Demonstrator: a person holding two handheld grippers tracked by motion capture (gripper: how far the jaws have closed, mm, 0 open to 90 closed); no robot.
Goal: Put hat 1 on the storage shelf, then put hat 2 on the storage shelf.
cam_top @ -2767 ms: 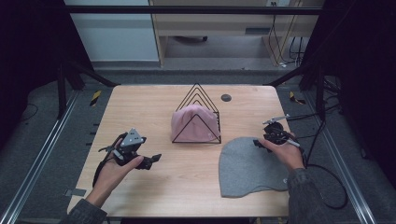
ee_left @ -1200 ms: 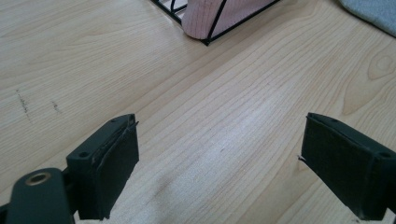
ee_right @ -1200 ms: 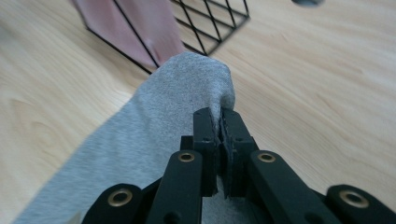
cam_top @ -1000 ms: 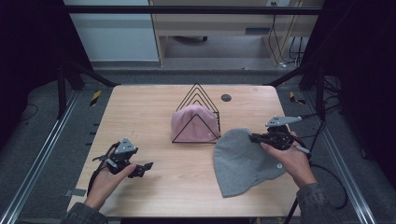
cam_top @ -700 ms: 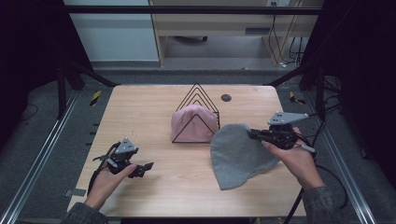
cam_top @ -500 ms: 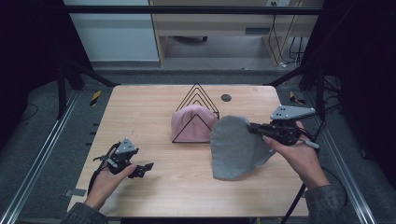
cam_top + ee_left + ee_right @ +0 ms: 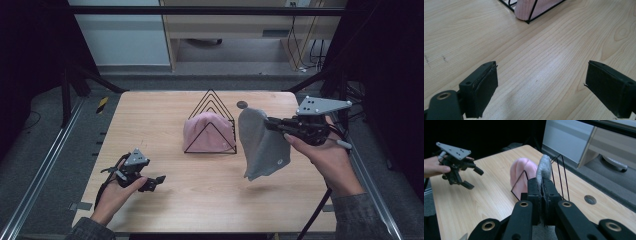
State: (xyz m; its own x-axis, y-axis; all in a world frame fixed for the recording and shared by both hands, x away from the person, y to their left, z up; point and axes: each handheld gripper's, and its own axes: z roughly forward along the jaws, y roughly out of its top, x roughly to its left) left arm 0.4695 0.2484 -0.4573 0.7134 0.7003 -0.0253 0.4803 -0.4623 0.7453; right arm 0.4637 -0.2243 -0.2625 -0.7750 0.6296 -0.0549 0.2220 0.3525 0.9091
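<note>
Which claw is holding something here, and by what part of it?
The right claw pinches the grey beanie by its edge, so it hangs above the table. The left claw is open and holds nothing.

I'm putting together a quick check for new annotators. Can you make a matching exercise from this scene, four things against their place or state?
Things:
1. grey beanie
2. pink beanie
3. left gripper
4. right gripper

States:
A. jaws open, low over the table
B. tucked in the black wire rack
C. hanging in the air
D. shut on cloth

Pairs: 1-C, 2-B, 3-A, 4-D
</note>
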